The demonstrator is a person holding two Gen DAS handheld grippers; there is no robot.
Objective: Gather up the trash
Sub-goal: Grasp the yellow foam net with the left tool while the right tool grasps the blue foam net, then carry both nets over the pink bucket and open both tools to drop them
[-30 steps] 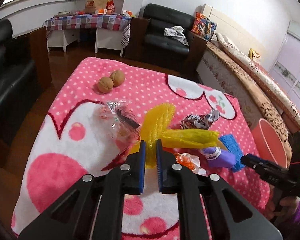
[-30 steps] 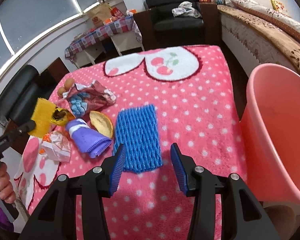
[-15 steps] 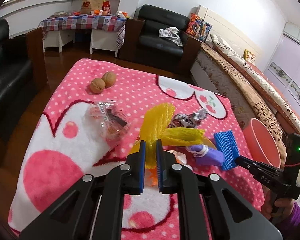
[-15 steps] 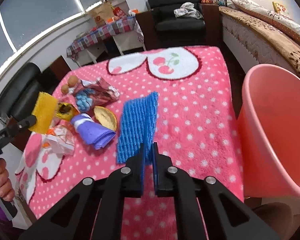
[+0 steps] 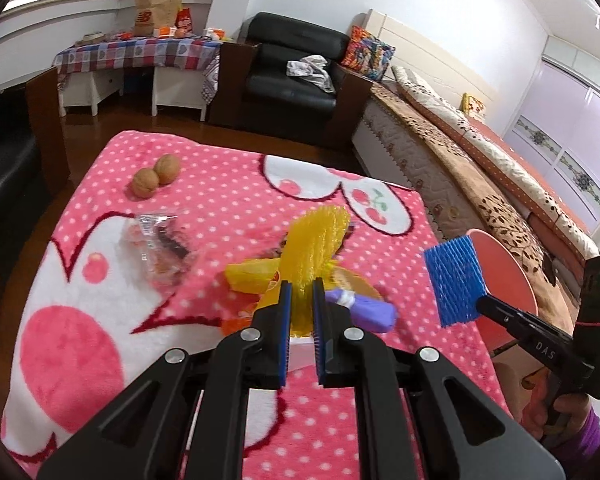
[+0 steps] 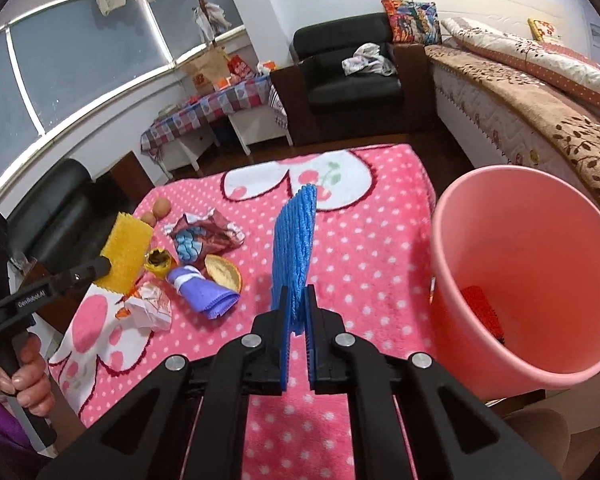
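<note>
Here we hold two pieces of foam netting above the table; our right gripper (image 6: 298, 320) is clenched on the lower edge of a blue foam fruit net (image 6: 294, 248), which stands upright in the air, just beside the open mouth of the pink plastic bucket (image 6: 520, 216) at the table's right edge; one red net piece (image 6: 480, 308) lies inside the bucket; our left gripper (image 5: 300, 308) is pinched tight on a yellow foam fruit net (image 5: 314, 240), raised over the litter at the middle of the pink polka-dot blanket (image 5: 220, 168).

On the blanket below we count one purple rolled cloth (image 6: 204, 288), one orange peel half (image 6: 222, 272), one crumpled white and orange wrapper (image 6: 148, 308), one crinkled maroon and blue snack bag (image 6: 200, 236), one clear plastic bag (image 5: 156, 240) and two brown walnuts (image 5: 156, 176) touching each other near the far left edge; a yellow wrapper (image 5: 252, 276) lies under the yellow net.

The near part of the blanket and its far end with the cherry print lie bare; the bucket rim stands level with the blanket's right edge; a black armchair (image 6: 352, 72) stands beyond the far edge, well apart.
</note>
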